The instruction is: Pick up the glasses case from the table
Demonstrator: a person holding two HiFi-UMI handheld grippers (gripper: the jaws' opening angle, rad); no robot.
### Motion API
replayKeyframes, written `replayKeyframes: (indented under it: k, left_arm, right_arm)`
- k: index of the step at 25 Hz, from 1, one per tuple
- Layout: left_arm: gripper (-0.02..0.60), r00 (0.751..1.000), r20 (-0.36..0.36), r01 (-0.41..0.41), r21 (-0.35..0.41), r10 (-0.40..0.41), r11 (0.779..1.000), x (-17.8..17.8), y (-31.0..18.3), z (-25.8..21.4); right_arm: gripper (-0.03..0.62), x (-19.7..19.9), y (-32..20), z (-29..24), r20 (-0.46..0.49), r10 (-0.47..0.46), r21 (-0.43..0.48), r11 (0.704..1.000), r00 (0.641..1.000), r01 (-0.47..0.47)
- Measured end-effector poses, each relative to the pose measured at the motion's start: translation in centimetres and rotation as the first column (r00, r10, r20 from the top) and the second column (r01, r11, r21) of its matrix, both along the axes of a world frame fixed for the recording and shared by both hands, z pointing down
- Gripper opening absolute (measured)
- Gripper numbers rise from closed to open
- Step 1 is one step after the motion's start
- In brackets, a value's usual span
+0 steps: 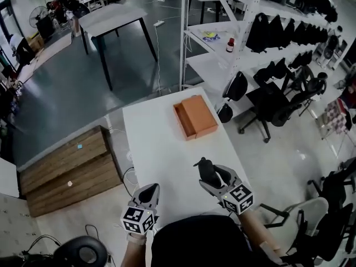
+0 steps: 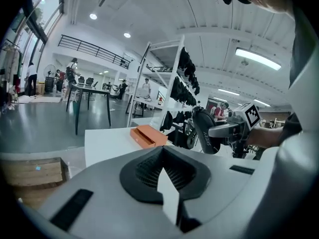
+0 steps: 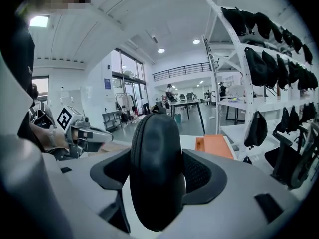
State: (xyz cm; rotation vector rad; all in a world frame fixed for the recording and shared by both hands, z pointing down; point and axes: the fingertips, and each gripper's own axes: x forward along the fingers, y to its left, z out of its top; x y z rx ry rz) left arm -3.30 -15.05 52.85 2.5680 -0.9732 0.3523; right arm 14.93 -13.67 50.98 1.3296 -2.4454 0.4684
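Observation:
The black oval glasses case (image 1: 208, 171) is lifted above the near part of the white table (image 1: 158, 149), with my right gripper (image 1: 211, 176) shut on it. In the right gripper view the case (image 3: 155, 148) stands on edge and fills the space between the two dark pads (image 3: 202, 176). My left gripper (image 1: 149, 192) hovers near the table's near left edge with nothing in it; its jaws meet at the tips (image 2: 163, 166). From the left gripper view the case (image 2: 204, 131) shows to the right, held off the table.
An open orange box (image 1: 194, 117) lies at the table's far end. A white shelving rack (image 1: 245, 32) and black office chairs (image 1: 278, 102) stand to the right. Wooden crates (image 1: 67, 168) sit on the floor at the left, and a dark table (image 1: 114, 18) stands farther back.

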Motion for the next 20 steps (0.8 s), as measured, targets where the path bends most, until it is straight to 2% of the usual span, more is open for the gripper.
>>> replayKeyframes:
  k: [8,20]
  left_arm:
    - [0.017,0.999,-0.028,-0.037,0.018,0.038,0.999,1.6,-1.9,-0.6]
    - [0.017,0.999,-0.027,-0.029,0.025,0.030,0.999,1.3,-3.4,-0.9]
  right_arm:
    - [0.327,0.3,0.1,-1.4,0.001,0.017,0.045,0.999,1.000,-0.017]
    - [0.324,0.0,-0.6,-0.5,-0.028,0.028,0.045,0.999,0.999,-0.026]
